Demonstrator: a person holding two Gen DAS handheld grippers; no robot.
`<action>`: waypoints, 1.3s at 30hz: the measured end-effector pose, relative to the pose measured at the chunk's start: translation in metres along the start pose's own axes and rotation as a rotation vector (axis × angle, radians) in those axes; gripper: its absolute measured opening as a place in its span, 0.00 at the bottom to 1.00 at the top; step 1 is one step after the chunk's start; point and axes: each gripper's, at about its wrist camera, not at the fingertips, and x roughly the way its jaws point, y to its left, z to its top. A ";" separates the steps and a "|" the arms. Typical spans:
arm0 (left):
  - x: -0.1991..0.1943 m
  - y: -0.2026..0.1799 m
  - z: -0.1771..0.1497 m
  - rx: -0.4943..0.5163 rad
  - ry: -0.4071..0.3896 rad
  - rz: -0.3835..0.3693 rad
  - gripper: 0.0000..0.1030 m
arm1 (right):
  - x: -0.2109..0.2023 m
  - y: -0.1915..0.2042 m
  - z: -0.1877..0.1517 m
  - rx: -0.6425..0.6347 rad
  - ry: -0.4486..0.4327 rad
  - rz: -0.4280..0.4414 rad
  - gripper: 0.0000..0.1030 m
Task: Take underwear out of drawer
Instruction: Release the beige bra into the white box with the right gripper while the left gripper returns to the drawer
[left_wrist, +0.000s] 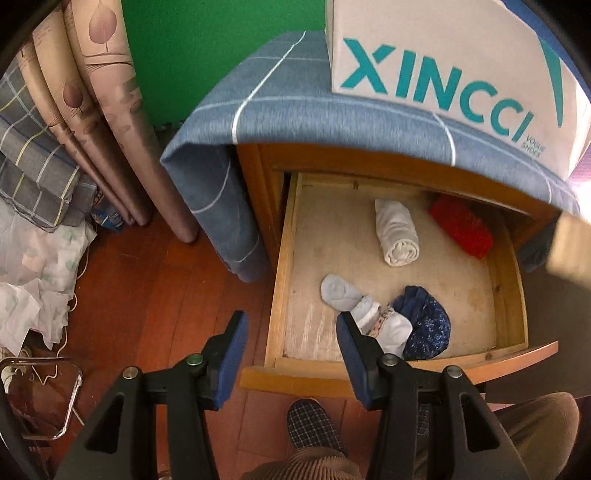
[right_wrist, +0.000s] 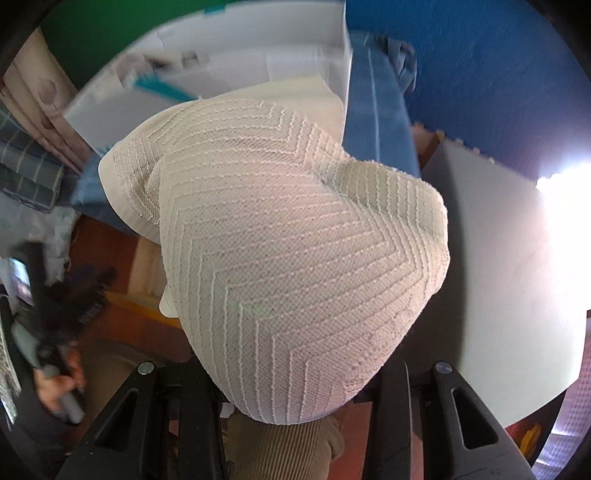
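The left gripper (left_wrist: 291, 325) hangs with its jaws apart and nothing between them, pointing down over the front left corner of the open drawer (left_wrist: 280, 280); its right finger (left_wrist: 354, 354) overlaps a pale sock (left_wrist: 341, 293) in the picture, but contact cannot be confirmed. The right gripper (right_wrist: 295, 391) is clenched on a piece of cream mesh underwear (right_wrist: 295, 240) with a chevron pattern, which drapes over the fingers and hides the pads and most of that view. Inside the drawer, a rolled white cloth (left_wrist: 397, 232) lies near the back edge, a red bundle (left_wrist: 461, 227) sits at the back right corner, and a dark blue patterned piece (left_wrist: 424, 325) rests against the front edge beside the sock. A white shoe box (left_wrist: 443, 74) stands on the blue checked cloth (left_wrist: 280, 99) covering the cabinet top. A slipper (left_wrist: 314, 424) shows on the wooden floor (left_wrist: 147, 295) below the drawer front.
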 end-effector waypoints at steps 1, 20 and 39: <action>0.001 0.000 -0.002 0.000 0.001 -0.002 0.49 | -0.011 0.000 0.003 -0.002 -0.018 -0.001 0.34; 0.016 -0.007 -0.010 0.017 0.016 0.013 0.49 | -0.078 0.018 0.152 0.030 -0.220 -0.068 0.35; 0.025 -0.002 -0.009 -0.001 0.050 -0.020 0.49 | 0.044 0.034 0.199 0.030 -0.017 -0.096 0.51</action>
